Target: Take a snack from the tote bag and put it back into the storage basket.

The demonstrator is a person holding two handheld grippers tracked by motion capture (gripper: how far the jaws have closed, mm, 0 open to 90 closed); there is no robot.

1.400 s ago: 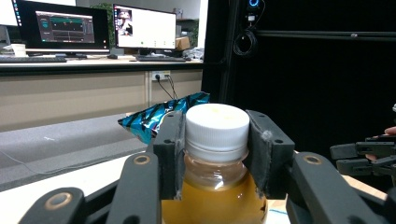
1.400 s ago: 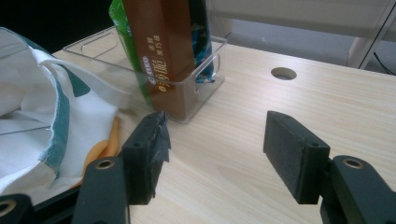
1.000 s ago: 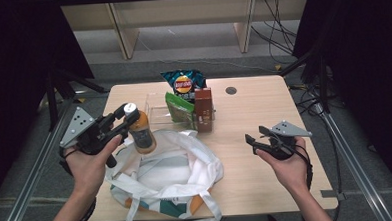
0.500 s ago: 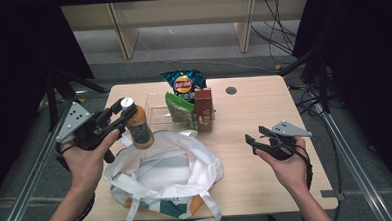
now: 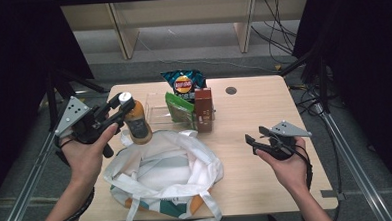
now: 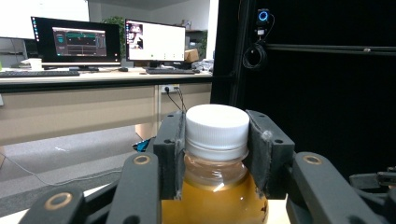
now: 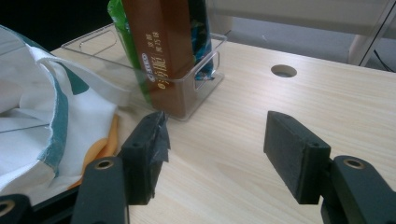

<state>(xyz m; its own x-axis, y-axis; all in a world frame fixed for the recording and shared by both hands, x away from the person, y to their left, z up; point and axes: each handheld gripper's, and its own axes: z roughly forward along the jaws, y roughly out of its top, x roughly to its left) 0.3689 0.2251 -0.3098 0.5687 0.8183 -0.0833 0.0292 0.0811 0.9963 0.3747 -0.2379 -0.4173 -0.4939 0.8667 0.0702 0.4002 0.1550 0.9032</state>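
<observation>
A bottle [image 5: 137,124] of amber drink with a white cap [image 6: 217,127] hangs slightly tilted over the table's left edge, just above the far-left rim of a white tote bag [image 5: 161,169]. My left gripper [image 5: 124,101] is shut on it. In the left gripper view its pads [image 6: 169,148] press on the bottle [image 6: 212,196] at the neck and cap. At the table's right side my right gripper [image 5: 252,140] is held open over bare wood. In the right gripper view nothing lies between the fingers of my right gripper [image 7: 217,149].
A clear bin [image 5: 155,110] at the table's far middle holds a chips bag [image 5: 184,82], a green packet [image 5: 178,107] and a brown carton [image 5: 204,109]. In the right gripper view the carton [image 7: 161,46] stands close ahead, the tote bag [image 7: 46,116] to its left. A cable hole [image 5: 230,90] lies far right.
My left gripper has drifted slightly up and to the left with the bottle in it. The right hand has stayed still.
</observation>
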